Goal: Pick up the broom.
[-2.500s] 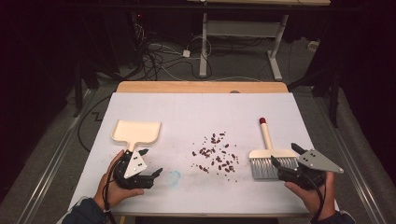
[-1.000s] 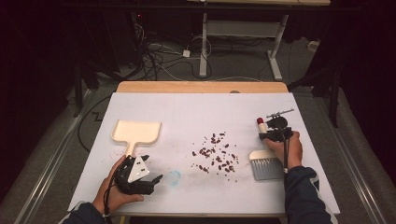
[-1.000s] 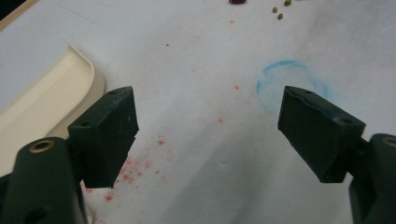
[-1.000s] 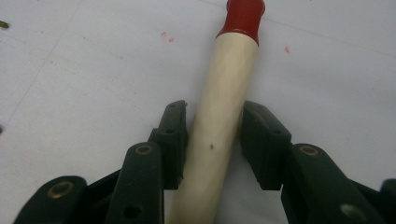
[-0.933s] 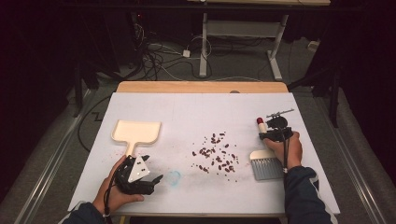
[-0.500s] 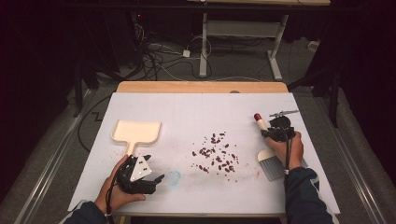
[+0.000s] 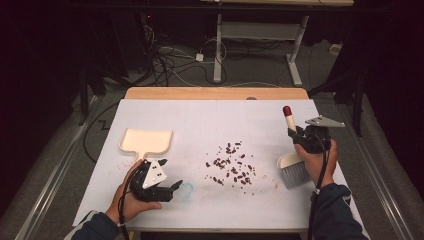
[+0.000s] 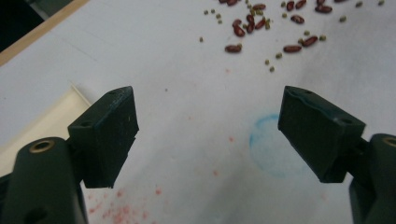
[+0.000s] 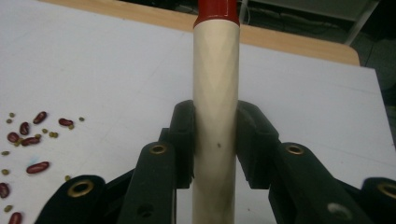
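Note:
A small brush (image 7: 293, 167) with a cream handle (image 9: 215, 93), a red tip and grey bristles is tilted up at the table's right, bristles toward the near edge. My right gripper (image 7: 296, 138) is shut on that handle, the jaws pressing both its sides. Dark red beans and small green seeds (image 7: 231, 163) lie scattered mid-table. A cream dustpan (image 7: 146, 142) lies flat at the left. My left gripper (image 7: 176, 187) rests near the front edge just below the dustpan's handle, open, with bare table between its pads (image 8: 112, 133).
The white table cover (image 7: 210, 120) carries a faint blue ring (image 8: 271, 147) and red smudges near the left gripper. A wooden table edge (image 7: 215, 93) runs along the back. Cables and desk legs stand on the dark floor beyond.
The right gripper went from beside the bristles up to the brush handle, closed on it and lifted the handle end off the table. The left gripper stayed put.

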A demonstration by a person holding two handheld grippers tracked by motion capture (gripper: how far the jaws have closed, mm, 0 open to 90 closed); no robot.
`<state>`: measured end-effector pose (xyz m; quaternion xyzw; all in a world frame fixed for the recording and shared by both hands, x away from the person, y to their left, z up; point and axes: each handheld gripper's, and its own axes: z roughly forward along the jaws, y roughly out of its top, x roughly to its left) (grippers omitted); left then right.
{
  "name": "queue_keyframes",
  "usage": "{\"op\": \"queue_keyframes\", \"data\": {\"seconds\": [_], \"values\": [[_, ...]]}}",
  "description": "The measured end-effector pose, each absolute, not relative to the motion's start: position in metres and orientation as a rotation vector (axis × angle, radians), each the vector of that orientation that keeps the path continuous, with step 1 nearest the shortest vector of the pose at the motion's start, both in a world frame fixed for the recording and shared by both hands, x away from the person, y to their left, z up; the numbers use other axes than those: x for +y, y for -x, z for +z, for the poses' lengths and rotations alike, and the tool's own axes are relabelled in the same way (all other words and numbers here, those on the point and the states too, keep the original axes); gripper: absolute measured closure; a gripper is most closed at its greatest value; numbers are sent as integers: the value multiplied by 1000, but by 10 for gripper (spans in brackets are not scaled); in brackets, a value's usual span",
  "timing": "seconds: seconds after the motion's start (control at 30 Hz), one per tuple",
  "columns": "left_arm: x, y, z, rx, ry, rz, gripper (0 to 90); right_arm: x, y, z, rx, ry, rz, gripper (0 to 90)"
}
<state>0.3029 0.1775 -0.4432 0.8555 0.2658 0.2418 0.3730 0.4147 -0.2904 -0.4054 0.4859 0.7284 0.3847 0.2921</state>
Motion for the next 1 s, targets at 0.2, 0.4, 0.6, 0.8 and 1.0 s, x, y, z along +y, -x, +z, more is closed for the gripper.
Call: {"op": "queue_keyframes", "data": {"seconds": [0.2,0.4,0.6,0.8,1.0], "values": [[147,-315,-420,610,-2130,564,192,-287,-400,-386,1888,-1230,1121,706],[95,-320,-401,495,-2085,488,192,-277,-384,-366,1859,-1164,1187,706],[40,-316,-395,410,-2053,400,193,-250,-366,-354,1848,-1084,1241,705],[0,-316,-391,422,-2004,337,212,-214,-343,-349,1848,-976,1307,705],[-2,-322,-396,407,-1997,353,395,-189,-320,-342,1850,-855,1360,704]]}}
